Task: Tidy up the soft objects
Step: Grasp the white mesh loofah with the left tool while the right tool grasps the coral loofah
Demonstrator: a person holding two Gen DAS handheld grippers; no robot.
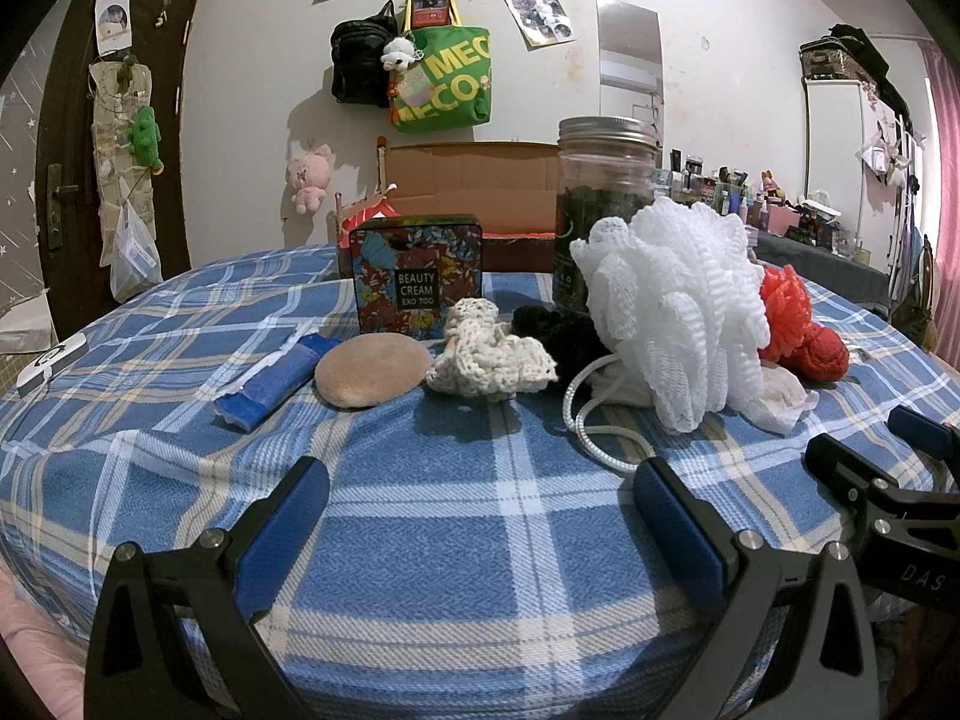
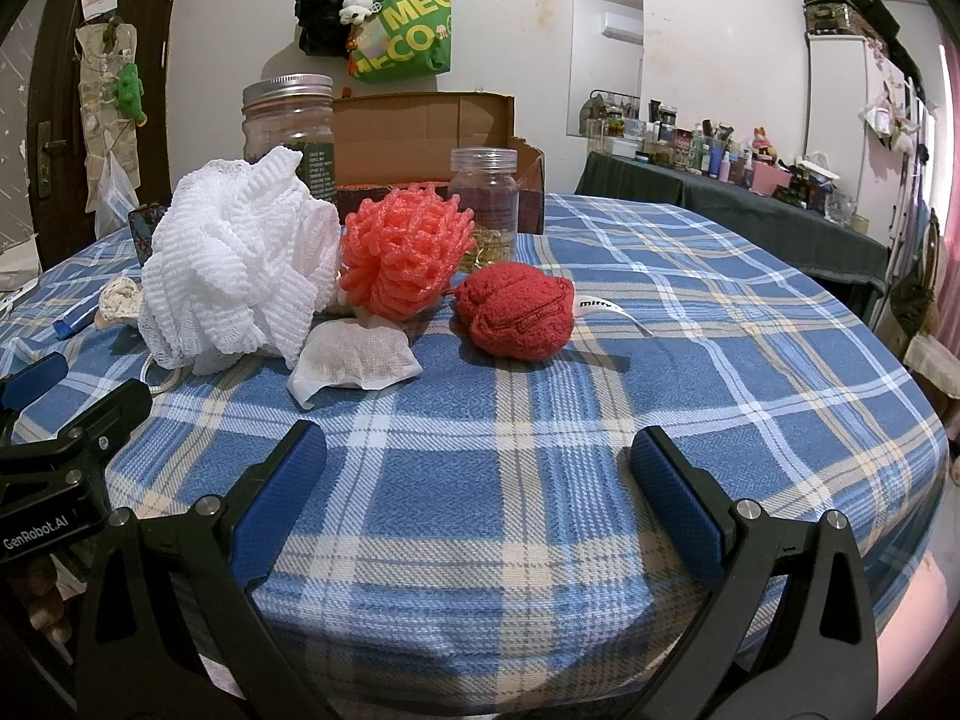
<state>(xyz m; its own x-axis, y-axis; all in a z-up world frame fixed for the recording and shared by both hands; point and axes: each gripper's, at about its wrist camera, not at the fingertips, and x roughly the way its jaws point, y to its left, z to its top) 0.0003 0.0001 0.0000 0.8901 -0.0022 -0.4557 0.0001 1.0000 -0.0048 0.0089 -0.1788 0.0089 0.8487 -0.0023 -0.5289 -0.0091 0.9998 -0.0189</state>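
Soft objects lie on a blue plaid cloth (image 1: 480, 516). A large white mesh pouf (image 1: 678, 306) (image 2: 240, 276) sits in the middle, with a coral mesh pouf (image 2: 405, 258) and a red cloth ball (image 2: 516, 309) to its right. A cream crochet piece (image 1: 489, 354), a tan round puff (image 1: 372, 369) and a black knit piece (image 1: 546, 321) lie to its left. A white gauze pad (image 2: 354, 360) lies in front of it. My left gripper (image 1: 480, 516) is open and empty, short of the objects. My right gripper (image 2: 477, 480) is open and empty, short of the red ball.
A floral "Beauty Cream" tin (image 1: 414, 276), a tall jar with a metal lid (image 1: 606, 204), a small clear jar (image 2: 483, 204) and an open cardboard box (image 2: 420, 138) stand behind. A blue tube (image 1: 270, 381) lies at left. The right gripper shows in the left view (image 1: 888, 480).
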